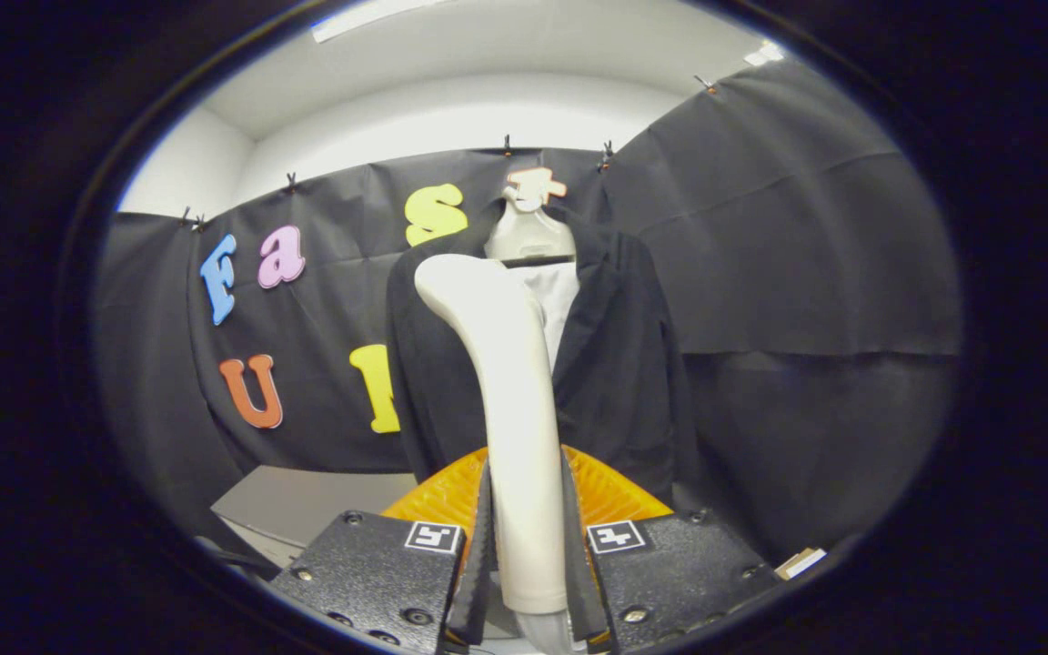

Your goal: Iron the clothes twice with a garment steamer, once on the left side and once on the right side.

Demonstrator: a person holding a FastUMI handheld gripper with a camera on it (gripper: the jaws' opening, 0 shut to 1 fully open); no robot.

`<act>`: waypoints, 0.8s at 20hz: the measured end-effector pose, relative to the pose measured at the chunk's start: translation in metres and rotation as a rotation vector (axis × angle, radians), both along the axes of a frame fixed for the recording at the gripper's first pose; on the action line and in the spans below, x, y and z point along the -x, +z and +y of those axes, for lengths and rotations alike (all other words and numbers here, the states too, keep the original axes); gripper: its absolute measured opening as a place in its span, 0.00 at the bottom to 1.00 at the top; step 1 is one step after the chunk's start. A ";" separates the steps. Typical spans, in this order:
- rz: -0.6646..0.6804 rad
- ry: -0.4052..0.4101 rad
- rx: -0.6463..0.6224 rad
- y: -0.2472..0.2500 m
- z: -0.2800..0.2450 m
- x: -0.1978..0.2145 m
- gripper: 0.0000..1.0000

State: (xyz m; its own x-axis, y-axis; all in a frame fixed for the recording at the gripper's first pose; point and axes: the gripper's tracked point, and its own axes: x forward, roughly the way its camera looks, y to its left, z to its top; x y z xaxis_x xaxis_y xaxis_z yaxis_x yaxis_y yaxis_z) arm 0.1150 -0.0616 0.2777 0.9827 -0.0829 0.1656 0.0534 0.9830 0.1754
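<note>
My gripper (526, 537) is shut on the cream handle of the garment steamer (510, 382), with both fingers pressed on its sides. The steamer stands upright between the fingers, its rounded head tilted to the left at the top. Beyond it a black jacket (619, 364) hangs on a pale mannequin-style hanger (529, 236), with a white lining or shirt (556, 296) showing at the open collar. The steamer head sits in front of the jacket's left half, near the collar; whether it touches the cloth I cannot tell.
An orange ribbed object (610, 491) lies just behind the fingers at the steamer's base. A grey tabletop (306, 505) spreads to the lower left. Black cloth walls close the booth behind and to the right of the jacket.
</note>
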 end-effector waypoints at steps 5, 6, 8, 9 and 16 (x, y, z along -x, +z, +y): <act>-0.016 0.005 0.013 0.028 0.001 -0.033 0.37; -0.017 0.005 0.020 0.033 0.003 -0.041 0.37; -0.016 0.003 0.041 0.040 0.007 -0.055 0.37; -0.016 0.006 0.049 0.044 0.010 -0.062 0.37; 0.024 -0.003 0.108 0.033 0.024 -0.093 0.37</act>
State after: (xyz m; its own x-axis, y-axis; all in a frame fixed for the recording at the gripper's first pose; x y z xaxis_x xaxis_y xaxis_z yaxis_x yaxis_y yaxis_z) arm 0.2085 -0.0377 0.3110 0.9863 -0.0689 0.1500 0.0593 0.9960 0.0675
